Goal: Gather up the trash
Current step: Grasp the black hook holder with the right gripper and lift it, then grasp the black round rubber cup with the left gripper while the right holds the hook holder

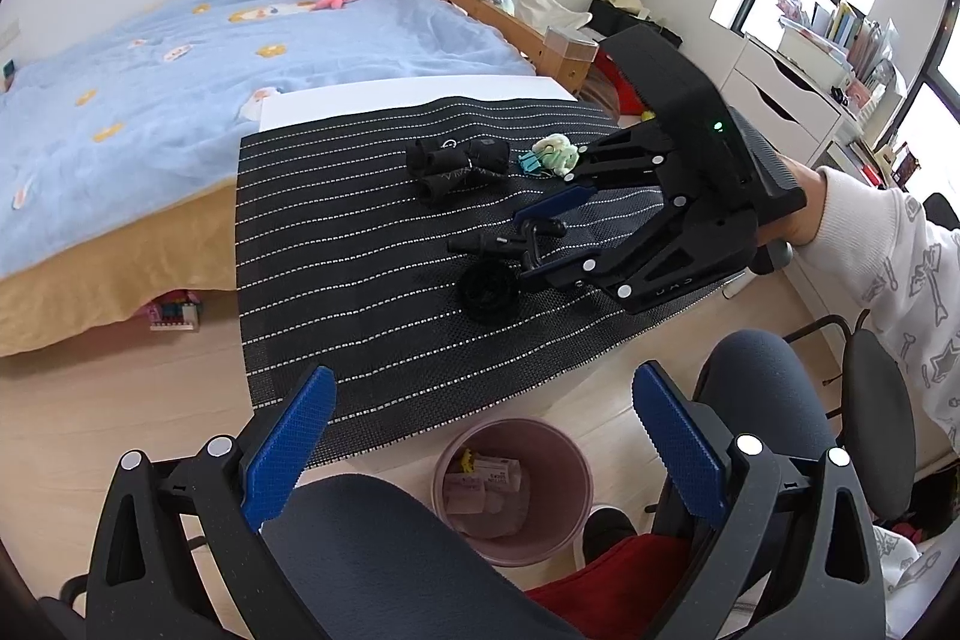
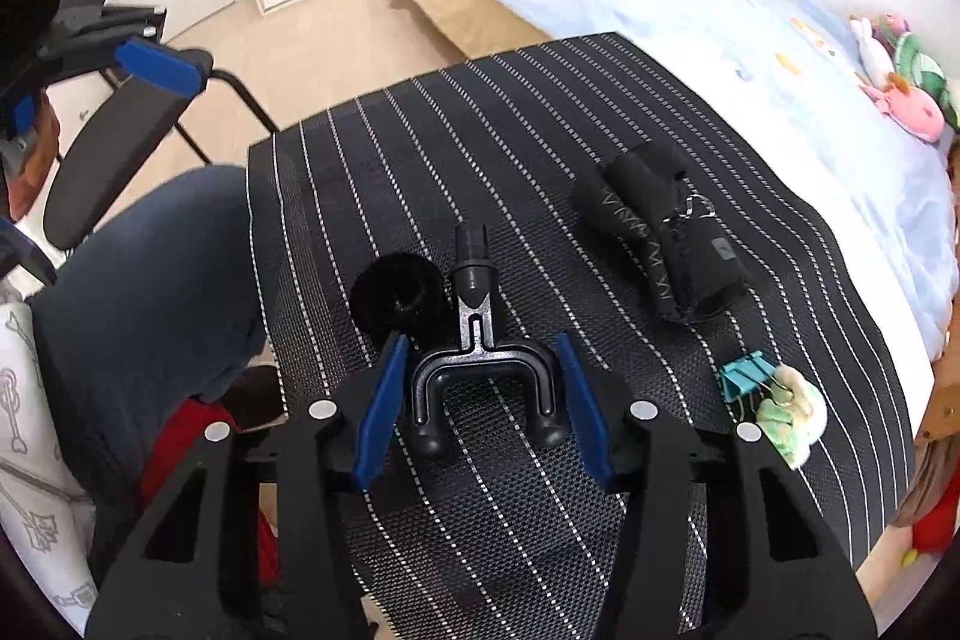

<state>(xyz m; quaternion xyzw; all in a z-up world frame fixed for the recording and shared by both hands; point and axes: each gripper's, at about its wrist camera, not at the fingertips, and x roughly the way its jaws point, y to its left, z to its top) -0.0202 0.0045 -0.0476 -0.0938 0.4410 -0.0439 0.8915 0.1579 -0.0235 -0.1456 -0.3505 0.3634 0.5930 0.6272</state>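
Observation:
A black U-shaped plastic bracket (image 2: 480,370) lies on the black striped mat (image 2: 540,112). My right gripper (image 2: 483,400) is open with its blue pads on either side of the U-part, not gripping it; it also shows in the left wrist view (image 1: 540,238). Beside the bracket lie a black round foam piece (image 2: 396,295), a rolled black fabric bundle (image 2: 666,238) and a teal binder clip with a small plush charm (image 2: 774,400). My left gripper (image 1: 480,436) is open and empty, above a pink trash bin (image 1: 513,490) holding papers on the floor.
A bed with a blue blanket (image 1: 180,58) and plush toys borders the mat. My knees (image 1: 762,382) and a black chair (image 1: 876,424) are beside the bin. White drawers (image 1: 780,100) stand at the right.

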